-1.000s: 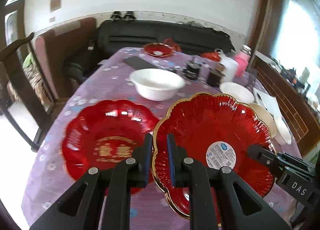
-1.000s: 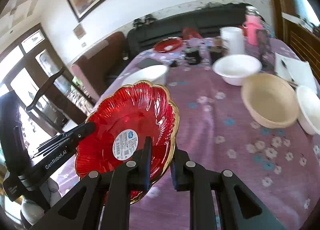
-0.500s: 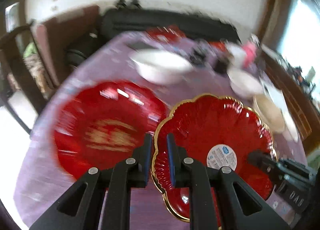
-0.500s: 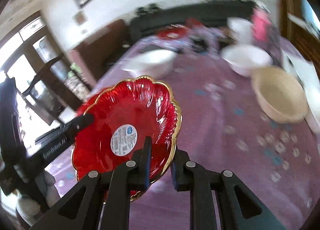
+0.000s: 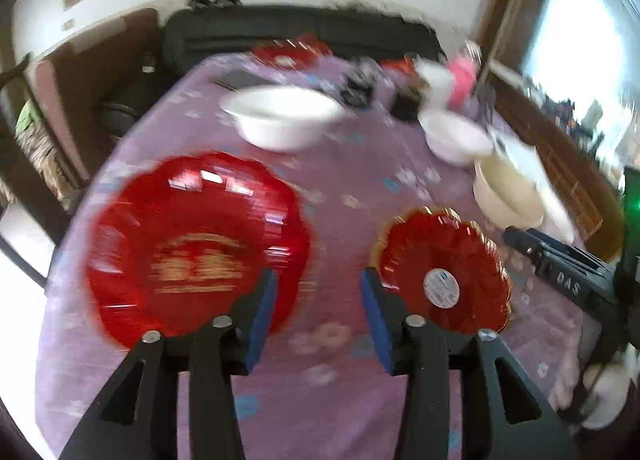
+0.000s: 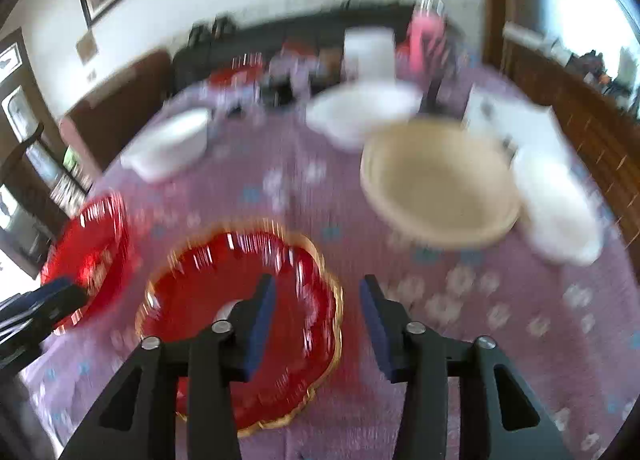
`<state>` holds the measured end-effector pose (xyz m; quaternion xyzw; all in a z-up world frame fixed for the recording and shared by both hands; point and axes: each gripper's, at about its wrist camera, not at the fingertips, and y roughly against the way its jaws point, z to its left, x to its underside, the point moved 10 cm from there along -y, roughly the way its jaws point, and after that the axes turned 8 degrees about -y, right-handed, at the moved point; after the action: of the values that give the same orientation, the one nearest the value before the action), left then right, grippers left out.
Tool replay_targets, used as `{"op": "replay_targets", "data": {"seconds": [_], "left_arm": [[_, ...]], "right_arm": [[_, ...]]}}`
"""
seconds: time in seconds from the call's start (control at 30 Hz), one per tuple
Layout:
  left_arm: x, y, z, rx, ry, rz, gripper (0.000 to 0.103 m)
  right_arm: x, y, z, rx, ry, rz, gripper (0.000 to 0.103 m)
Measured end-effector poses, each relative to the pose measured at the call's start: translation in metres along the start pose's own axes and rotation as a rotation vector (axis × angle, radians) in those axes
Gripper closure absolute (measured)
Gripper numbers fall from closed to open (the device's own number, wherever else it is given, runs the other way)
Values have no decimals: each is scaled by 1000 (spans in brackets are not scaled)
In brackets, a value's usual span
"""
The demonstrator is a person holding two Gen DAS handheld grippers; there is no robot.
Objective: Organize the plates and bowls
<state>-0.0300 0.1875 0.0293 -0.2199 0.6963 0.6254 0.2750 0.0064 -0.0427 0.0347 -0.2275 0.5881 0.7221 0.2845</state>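
Note:
The gold-rimmed red plate with a white sticker lies on the purple tablecloth; it also shows in the right wrist view. A larger red plate with gold lettering lies to its left, also in the right wrist view. My left gripper is open and empty above the cloth between the two plates. My right gripper is open and empty, at the gold-rimmed plate's right edge. Both views are blurred.
A white bowl, a second white bowl and a beige bowl stand further back. A small white bowl sits far right. Cups, a pink bottle and another red plate crowd the far end.
Both grippers have opened and let go of the gold-rimmed plate, which now lies on the cloth. Both grippers have pulled back from it.

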Motion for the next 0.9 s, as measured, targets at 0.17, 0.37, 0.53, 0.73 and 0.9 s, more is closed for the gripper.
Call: {"op": "replay_targets", "data": {"seconds": [0.17,0.37,0.53,0.73,0.9], "left_arm": [[-10,36,102,-149,162,-97,26],[17,7,181,-204,359,-22,26],[27,-38,192,-154,391,62,26],[31,-71,177,-104,367,130,69],[31,-70,178,-108,385,122,87]], "right_arm": [[-1,-3,93,-243,98,97,55],[17,-57,173,-351,100,298,54],[33,-92,192,-319,88,379,54],[48,-112,196,-320,74,434,81],[48,-114,191,-306,66,405,88]]}}
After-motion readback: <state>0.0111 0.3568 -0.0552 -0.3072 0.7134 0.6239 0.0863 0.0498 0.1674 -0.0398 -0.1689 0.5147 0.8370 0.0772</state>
